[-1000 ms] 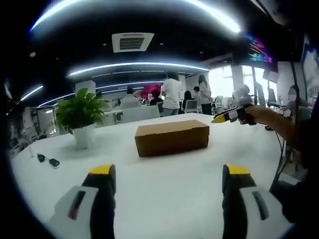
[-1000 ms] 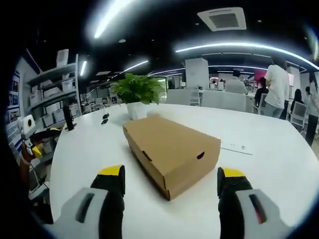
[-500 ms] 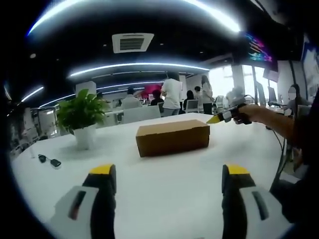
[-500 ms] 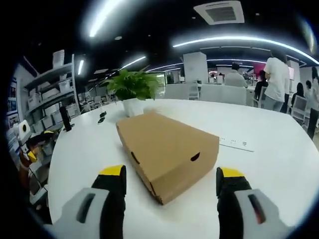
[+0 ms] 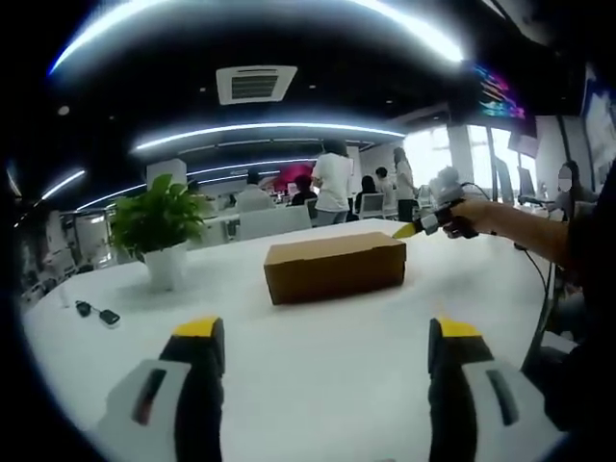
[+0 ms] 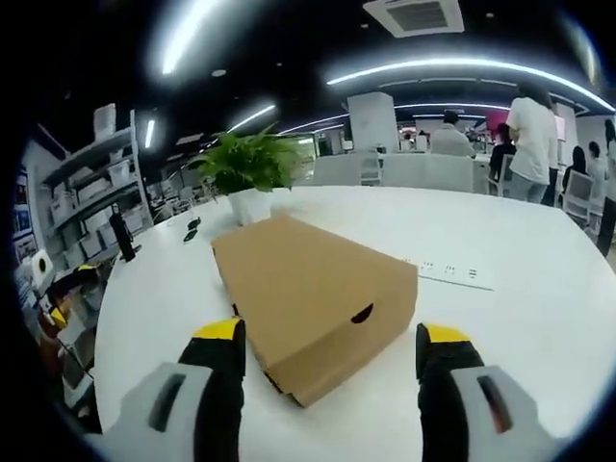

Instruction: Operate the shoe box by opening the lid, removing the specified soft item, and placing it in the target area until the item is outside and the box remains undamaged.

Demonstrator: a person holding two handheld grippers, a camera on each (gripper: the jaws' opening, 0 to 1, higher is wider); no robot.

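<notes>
- Two grippers face a closed cardboard shoe box point(image 6: 313, 298) on a white table point(image 5: 318, 356).
- The right gripper point(image 6: 327, 348), jaws spread and empty, has the box's near corner at 12 o'clock.
- The left gripper point(image 5: 327, 337), equally wide and empty, sees the box at 12 o'clock, well apart.
- Risk: a jaw pinching the corner instead of the lid edge could crease the cardboard.
</notes>
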